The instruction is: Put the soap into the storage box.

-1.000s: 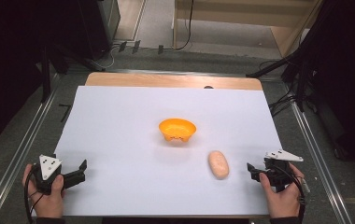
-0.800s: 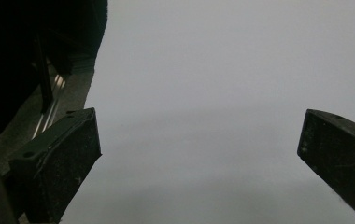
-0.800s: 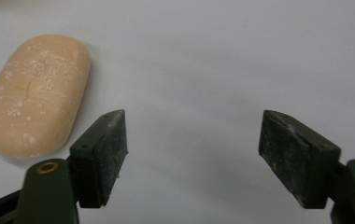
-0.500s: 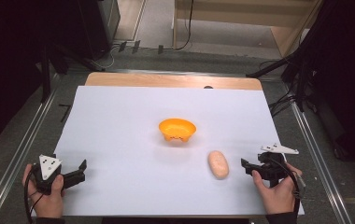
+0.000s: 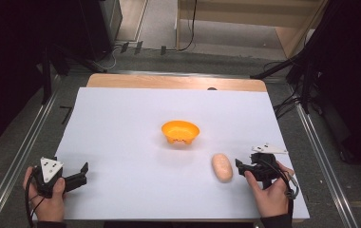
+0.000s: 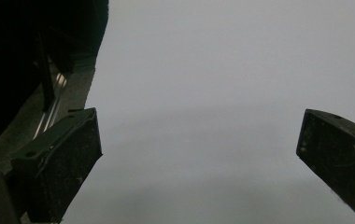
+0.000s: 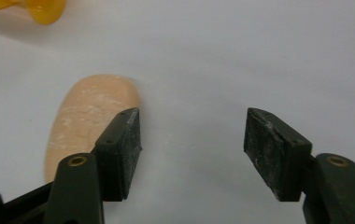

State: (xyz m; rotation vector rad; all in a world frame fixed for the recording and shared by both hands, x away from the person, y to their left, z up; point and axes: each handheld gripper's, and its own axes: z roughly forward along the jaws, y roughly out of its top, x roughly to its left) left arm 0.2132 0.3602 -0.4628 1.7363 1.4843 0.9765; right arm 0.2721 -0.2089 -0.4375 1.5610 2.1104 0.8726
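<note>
A tan oblong roll (image 5: 222,167) lies on the white table sheet (image 5: 136,118), right of centre; an orange bowl (image 5: 180,131) stands just behind it to the left. My right gripper (image 5: 239,165) sits low just right of the roll, pointing at it. In the right gripper view the roll (image 7: 87,116) lies beyond and outside the left jaw, the bowl (image 7: 40,9) at the top left. The right gripper (image 7: 192,135) has just been closing its jaws; a gap remains, with only bare sheet between them. My left gripper (image 5: 84,171) rests at the near left, open (image 6: 199,140) over bare sheet.
The sheet covers a wooden table (image 5: 169,81) whose far edge shows. Metal rails (image 5: 321,156) run along both sides. Dark stands and cables (image 5: 307,80) crowd the floor to the right and behind.
My right hand has moved left toward the roll, stopping just beside it. The left hand and gripper have stayed put.
</note>
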